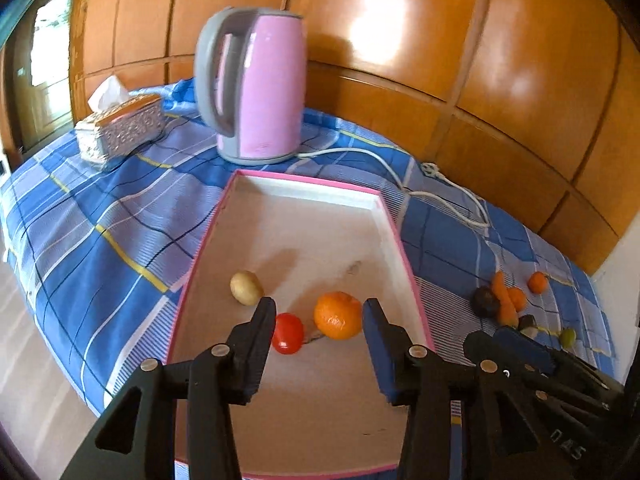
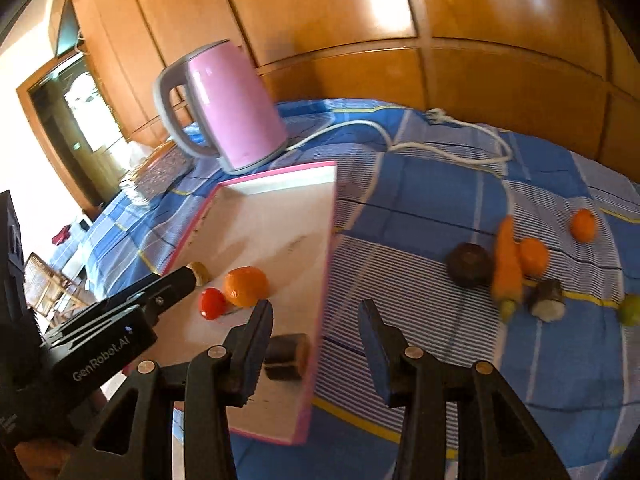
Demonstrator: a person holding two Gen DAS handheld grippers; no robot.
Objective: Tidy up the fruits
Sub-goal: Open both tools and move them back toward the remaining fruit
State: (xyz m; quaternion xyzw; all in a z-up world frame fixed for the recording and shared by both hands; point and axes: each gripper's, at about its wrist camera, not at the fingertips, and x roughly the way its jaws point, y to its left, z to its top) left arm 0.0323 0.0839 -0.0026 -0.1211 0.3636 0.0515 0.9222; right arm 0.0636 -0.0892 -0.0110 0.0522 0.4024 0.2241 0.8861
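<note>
A pink-rimmed white tray [image 1: 390, 216] lies on the blue checked cloth. In it are an orange [image 1: 338, 315], a red tomato [image 1: 287, 333], a pale potato [image 1: 246, 288] and, in the right wrist view, a dark cut piece [image 2: 287, 357]. My left gripper [image 1: 320, 320] is open and empty above the tray, with the orange and tomato lying below between its fingers. My right gripper [image 2: 316, 324] is open and empty over the tray's right rim [image 2: 326, 248]. On the cloth to the right lie a carrot [image 2: 507, 258], two small oranges [image 2: 534, 256] [image 2: 583, 225], a dark round fruit [image 2: 469, 265], a cut piece [image 2: 547, 300] and a green fruit [image 2: 631, 310].
A pink kettle [image 1: 260, 88] stands behind the tray, its white cord [image 1: 440, 196] trailing right across the cloth. A silver tissue box [image 1: 120, 128] stands at the back left. Wooden panels close the back. The table edge drops to the floor at the left.
</note>
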